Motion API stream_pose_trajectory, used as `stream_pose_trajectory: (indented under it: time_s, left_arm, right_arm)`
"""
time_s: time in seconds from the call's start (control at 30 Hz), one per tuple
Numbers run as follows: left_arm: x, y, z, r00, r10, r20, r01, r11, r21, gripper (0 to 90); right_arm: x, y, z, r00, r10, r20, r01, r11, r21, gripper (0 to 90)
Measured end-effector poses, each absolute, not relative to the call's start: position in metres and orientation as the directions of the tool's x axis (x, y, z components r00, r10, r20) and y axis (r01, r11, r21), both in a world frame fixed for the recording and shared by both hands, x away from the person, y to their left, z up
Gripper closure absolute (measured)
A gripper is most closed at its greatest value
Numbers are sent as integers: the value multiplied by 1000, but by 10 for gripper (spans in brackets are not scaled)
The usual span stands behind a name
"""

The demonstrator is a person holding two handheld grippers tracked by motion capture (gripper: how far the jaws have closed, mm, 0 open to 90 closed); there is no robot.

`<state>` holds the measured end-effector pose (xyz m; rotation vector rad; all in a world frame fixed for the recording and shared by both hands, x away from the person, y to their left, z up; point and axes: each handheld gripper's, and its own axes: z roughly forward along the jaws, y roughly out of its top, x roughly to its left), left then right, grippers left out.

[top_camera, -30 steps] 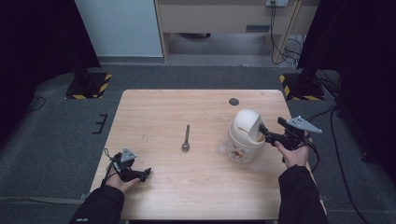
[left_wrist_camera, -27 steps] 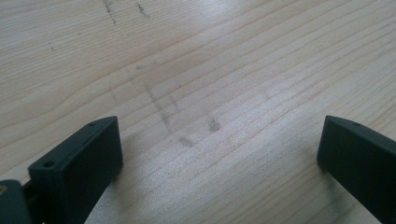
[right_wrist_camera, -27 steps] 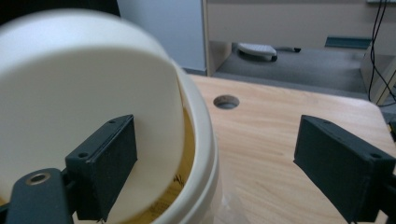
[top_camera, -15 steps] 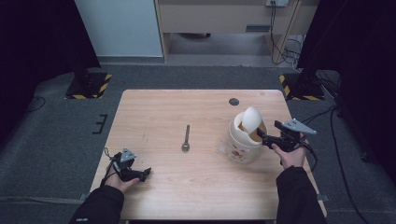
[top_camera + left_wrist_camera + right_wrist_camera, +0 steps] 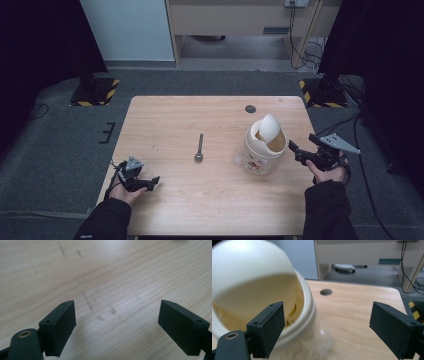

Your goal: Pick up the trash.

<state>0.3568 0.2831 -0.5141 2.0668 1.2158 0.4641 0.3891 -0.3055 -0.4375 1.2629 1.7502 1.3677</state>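
Note:
A white bin (image 5: 260,156) with a swing lid (image 5: 270,127) stands on the right part of the wooden table (image 5: 210,115). The lid is tipped up on edge, showing the yellowish inside. My right gripper (image 5: 295,152) sits just right of the bin, open; in the right gripper view its left jaw is close to the bin's rim (image 5: 308,305) and nothing lies between the jaws (image 5: 332,325). A metal spoon (image 5: 199,149) lies mid-table. My left gripper (image 5: 152,183) rests near the front left corner; its jaws have just been closing but stand open over bare wood (image 5: 117,325).
A round cable hole (image 5: 250,108) sits in the table behind the bin, also seen as a hole (image 5: 326,292) in the right gripper view. Grey carpet surrounds the table, with black stands and yellow-striped bases at both far corners. Cables hang at the back right.
The bin's lid has swung from lying domed over the opening to standing on edge. My right gripper has drawn back slightly to the right. The left hand has stayed put.

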Motion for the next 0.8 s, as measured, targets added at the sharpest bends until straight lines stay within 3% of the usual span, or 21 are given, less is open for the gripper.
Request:
stream_pose_trajectory:
  time_s: [0.4, 0.8]
  left_arm:
    - [356, 278, -474, 476, 876, -73, 493, -197, 847, 191]
    - [383, 241, -457, 497, 865, -75, 421, -165, 892, 273]
  right_arm:
    - [362, -313, -463, -381, 920, 91, 400, 75, 913, 133]
    - [353, -311, -477, -393, 917, 74, 455, 124, 882, 138]
